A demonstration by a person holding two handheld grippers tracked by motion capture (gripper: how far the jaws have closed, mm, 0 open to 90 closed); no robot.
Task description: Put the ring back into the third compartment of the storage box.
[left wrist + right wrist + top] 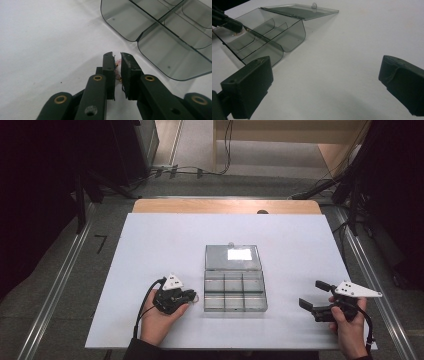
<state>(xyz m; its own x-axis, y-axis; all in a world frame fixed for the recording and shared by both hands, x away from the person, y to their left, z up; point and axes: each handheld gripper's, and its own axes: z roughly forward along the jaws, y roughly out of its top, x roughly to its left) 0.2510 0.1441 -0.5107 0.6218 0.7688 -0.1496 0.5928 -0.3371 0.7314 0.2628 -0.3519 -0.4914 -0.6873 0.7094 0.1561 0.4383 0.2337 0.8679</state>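
Left gripper [189, 295], jaws clamped on a small pink-and-gold item [118, 71], sits just left of the compartment box [235, 292], whose lid lies open; nearest compartment lies rightward. Right gripper [313, 296], jaws wide apart and empty, rests well right of the box.

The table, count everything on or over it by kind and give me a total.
Clear compartment box, lid open: 1
Small pink and gold item pinched in the left gripper: 1
Grippers, left and right: 2
Total: 4
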